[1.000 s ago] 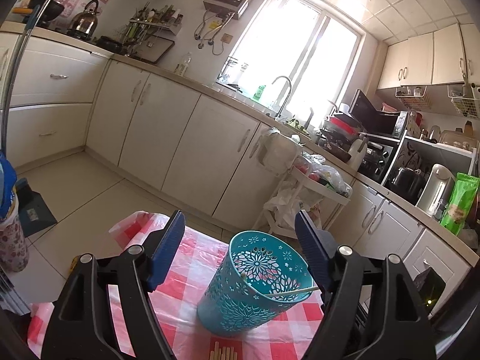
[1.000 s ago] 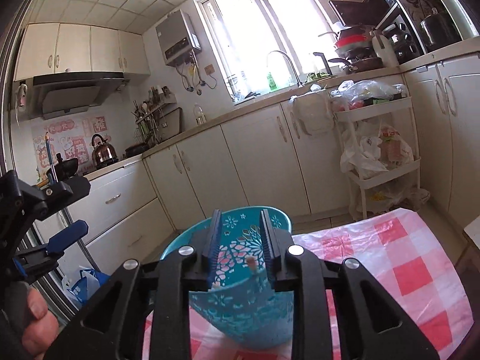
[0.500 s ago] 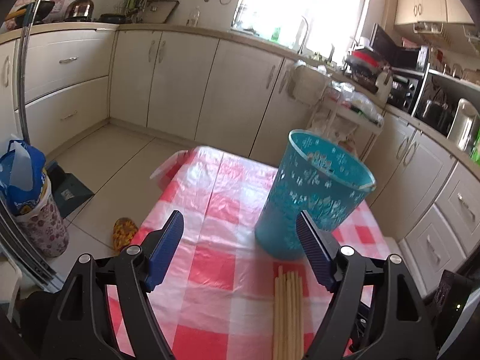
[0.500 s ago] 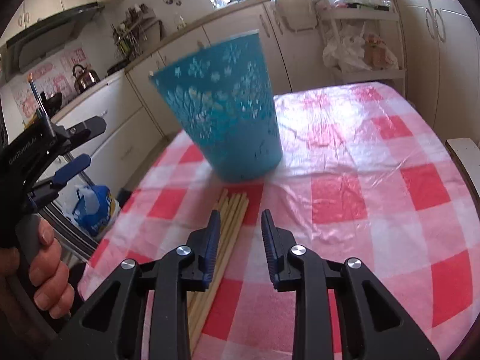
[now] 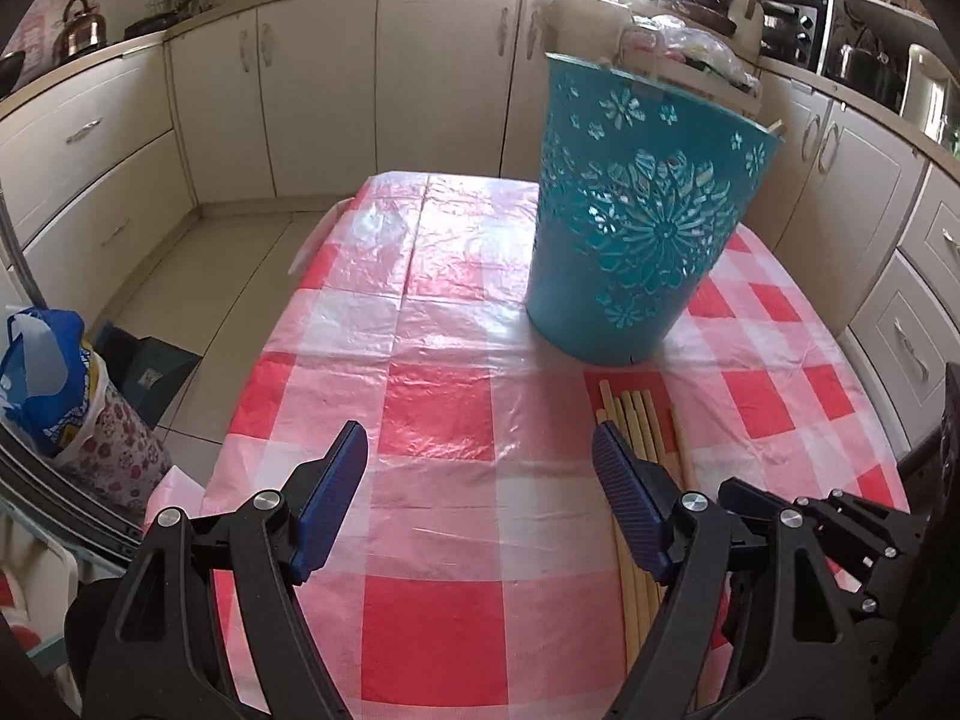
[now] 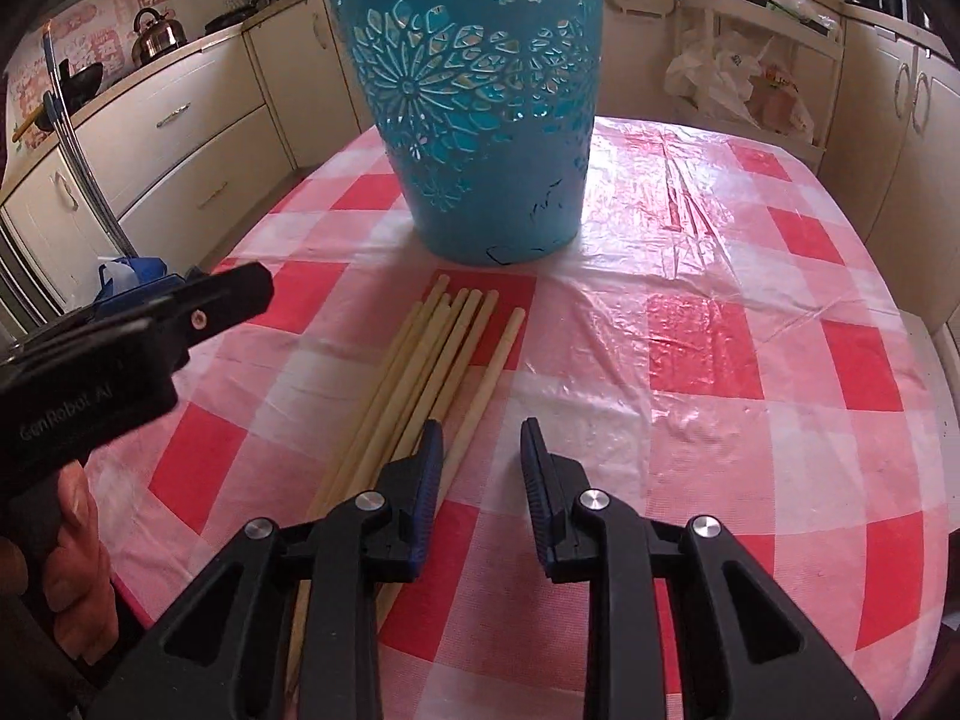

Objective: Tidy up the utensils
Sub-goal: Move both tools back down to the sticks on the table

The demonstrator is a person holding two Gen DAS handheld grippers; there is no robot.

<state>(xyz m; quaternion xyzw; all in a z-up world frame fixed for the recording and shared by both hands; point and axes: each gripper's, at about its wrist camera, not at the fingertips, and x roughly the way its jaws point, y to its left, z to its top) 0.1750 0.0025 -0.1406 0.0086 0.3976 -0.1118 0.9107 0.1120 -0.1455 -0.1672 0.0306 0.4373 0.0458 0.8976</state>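
Right tongs (image 6: 480,450): held narrowly parted, nothing gripped, poised over the desk (image 6: 750,330); the chopstick bundle (image 6: 432,360) is laid just beside and partly beneath the left finger. Left tongs (image 5: 480,468): spread wide, nothing gripped; the chopsticks (image 5: 636,420) are seen by the right finger. Teal perforated basket (image 6: 480,90): stood upright just beyond the chopstick tips.

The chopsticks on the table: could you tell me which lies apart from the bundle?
The rightmost chopstick, separated from the bundled chopsticks, its tip nearest the right gripper.
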